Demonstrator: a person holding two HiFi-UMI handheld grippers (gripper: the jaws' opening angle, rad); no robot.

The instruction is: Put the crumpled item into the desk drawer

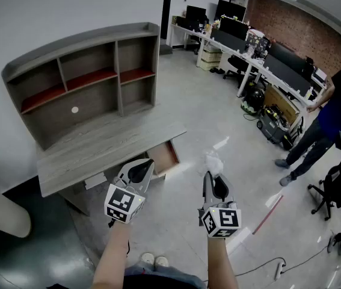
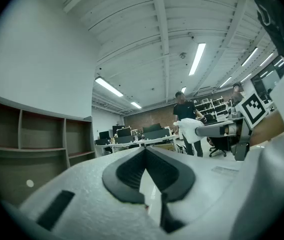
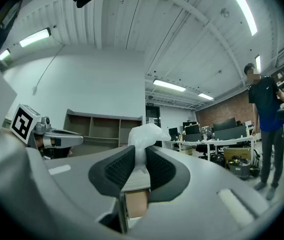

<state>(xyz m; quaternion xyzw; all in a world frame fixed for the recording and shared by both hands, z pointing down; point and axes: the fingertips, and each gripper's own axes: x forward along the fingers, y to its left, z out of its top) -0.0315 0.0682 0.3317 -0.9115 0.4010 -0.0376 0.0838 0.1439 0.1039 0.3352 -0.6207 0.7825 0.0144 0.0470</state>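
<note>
A white, puffy crumpled wad (image 3: 147,132) is pinched between the right gripper's (image 3: 138,156) fingers, in the air beside the open drawer (image 1: 165,154). The left gripper's (image 2: 145,152) fingers are closed together and empty.

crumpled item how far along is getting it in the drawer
Done: the drawer is open under the desk, and the right gripper is shut on the white crumpled item. In hand: the item is held in the air, beside the drawer rather than over it. Left: carry it over the drawer and let go. The left gripper is shut and empty.
</note>
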